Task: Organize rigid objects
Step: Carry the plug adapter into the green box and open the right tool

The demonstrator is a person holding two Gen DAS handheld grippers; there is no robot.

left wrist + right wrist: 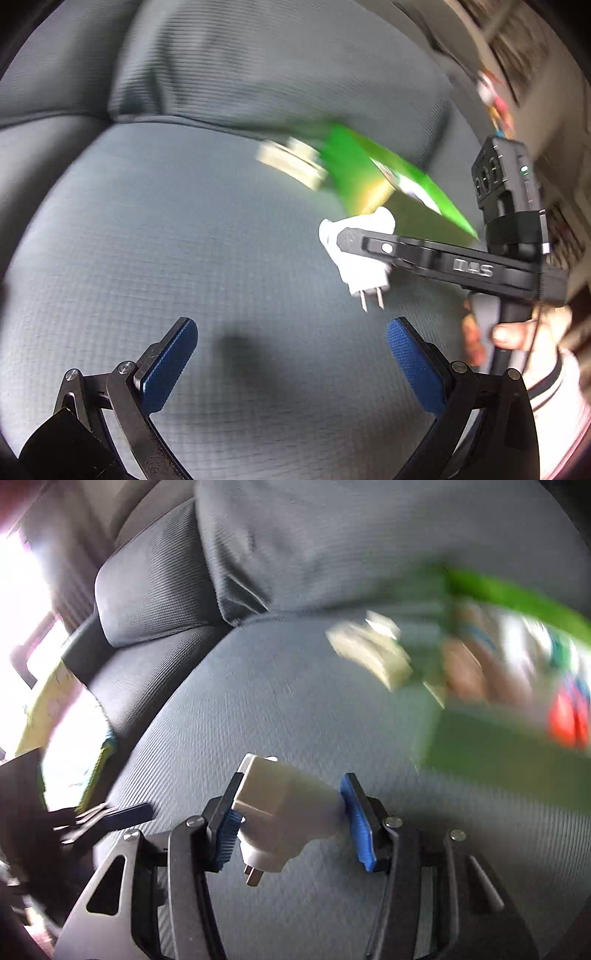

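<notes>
A white plug adapter (284,805) with metal prongs sits between the blue pads of my right gripper (291,814), which is shut on it above a grey sofa seat. In the left wrist view the same white plug adapter (360,254) hangs in the right gripper (354,240), prongs pointing down. My left gripper (291,354) stands open over the seat cushion, nothing between its fingers. A green box (388,177) lies blurred at the back of the seat, with a pale beige object (291,162) beside it. The green box (517,686) and the beige object (373,653) also show in the right wrist view.
The grey sofa seat (184,240) fills both views, with a back cushion (258,62) behind it. A person's hand (506,336) holds the right gripper's handle. A yellow-edged flat item (74,738) lies at the sofa's left side. Shelving appears at the far right.
</notes>
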